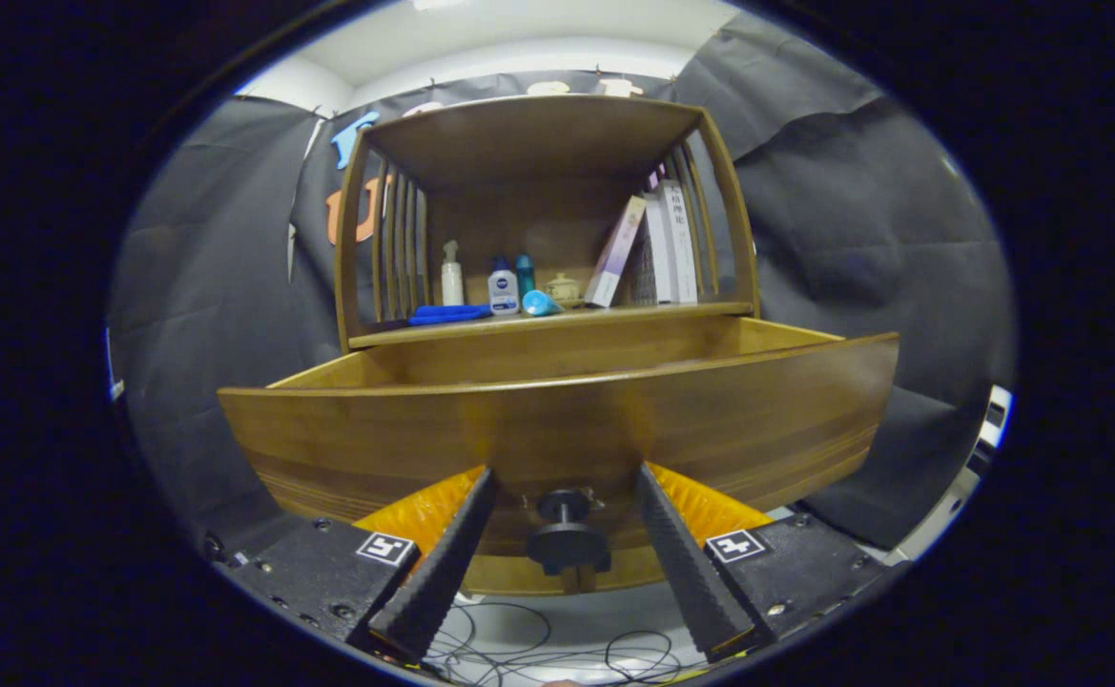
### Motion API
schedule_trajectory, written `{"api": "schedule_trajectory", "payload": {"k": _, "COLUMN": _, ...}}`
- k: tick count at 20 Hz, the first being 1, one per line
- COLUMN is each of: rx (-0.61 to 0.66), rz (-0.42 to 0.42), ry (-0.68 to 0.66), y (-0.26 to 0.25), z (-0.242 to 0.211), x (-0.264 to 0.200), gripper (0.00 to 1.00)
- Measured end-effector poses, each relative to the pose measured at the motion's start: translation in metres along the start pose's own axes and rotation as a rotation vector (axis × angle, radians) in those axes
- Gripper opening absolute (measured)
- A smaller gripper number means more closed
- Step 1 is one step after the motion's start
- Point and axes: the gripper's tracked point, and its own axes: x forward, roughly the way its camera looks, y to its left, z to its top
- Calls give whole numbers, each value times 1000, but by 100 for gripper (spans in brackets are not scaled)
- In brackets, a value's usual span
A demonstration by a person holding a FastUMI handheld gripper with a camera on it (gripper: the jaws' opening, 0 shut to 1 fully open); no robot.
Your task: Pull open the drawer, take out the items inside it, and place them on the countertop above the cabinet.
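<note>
Two fingers (565, 475) stand open, straddling the black knob (567, 542) without touching it. Drawer (557, 420) is pulled out; bottles (503, 288) and books (657, 248) sit on the counter (481, 327) at twelve o'clock.

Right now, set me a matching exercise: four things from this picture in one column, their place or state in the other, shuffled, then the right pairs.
Things:
1. drawer
2. knob
3. blue cloth
4. books

Places or states:
A. lying on the countertop, left of the bottles
B. pulled out toward the camera
C. leaning at the right end of the shelf space
D. in the gap of the gripper, whose jaws stand open and apart from it

Pairs: 1-B, 2-D, 3-A, 4-C
</note>
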Motion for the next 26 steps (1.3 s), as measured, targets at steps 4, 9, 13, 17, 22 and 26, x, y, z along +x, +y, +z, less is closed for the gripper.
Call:
{"api": "schedule_trajectory", "payload": {"k": 4, "rx": -45, "rz": 26, "ry": -44, "y": 6, "z": 12, "x": 10, "gripper": 96}}
{"api": "schedule_trajectory", "payload": {"k": 9, "rx": -100, "rz": 40, "ry": -75, "y": 16, "z": 26, "x": 29, "gripper": 96}}
{"api": "schedule_trajectory", "payload": {"k": 13, "rx": -95, "rz": 42, "ry": -71, "y": 18, "z": 36, "x": 54, "gripper": 96}}
{"api": "schedule_trajectory", "payload": {"k": 17, "rx": -95, "rz": 34, "ry": -72, "y": 21, "z": 45, "x": 75, "gripper": 97}}
{"api": "schedule_trajectory", "payload": {"k": 22, "rx": -93, "rz": 28, "ry": -76, "y": 23, "z": 49, "x": 98, "gripper": 97}}
{"api": "schedule_trajectory", "payload": {"k": 26, "rx": -93, "rz": 28, "ry": -70, "y": 21, "z": 53, "x": 119, "gripper": 98}}
